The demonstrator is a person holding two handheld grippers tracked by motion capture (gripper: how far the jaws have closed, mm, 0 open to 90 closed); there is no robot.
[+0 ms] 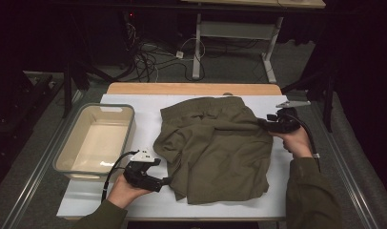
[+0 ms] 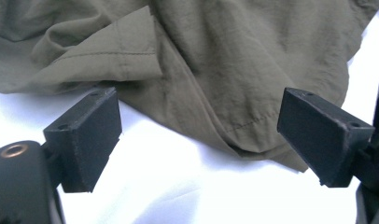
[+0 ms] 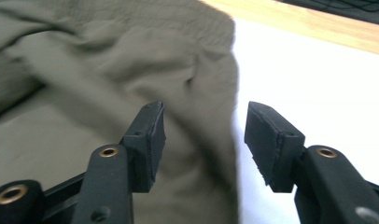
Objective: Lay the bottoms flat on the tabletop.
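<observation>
High view showed the shorts (image 1: 215, 148) crumpled mid-table, a tub (image 1: 70, 143) at 9 o'clock. The left gripper (image 1: 167, 181) gaped wide at their 7 o'clock hem, the right gripper (image 1: 261, 122) half-open at 2 o'clock, neither gripping; judged step: reaching to pinch edges, next closing on cloth

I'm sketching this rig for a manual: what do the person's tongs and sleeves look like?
Both tongs, left and right, are black with blocky flat pads, brass-ringed screw holes, a grey three-cornered plate on top and a trailing black cable. The sleeves are olive green.
</observation>
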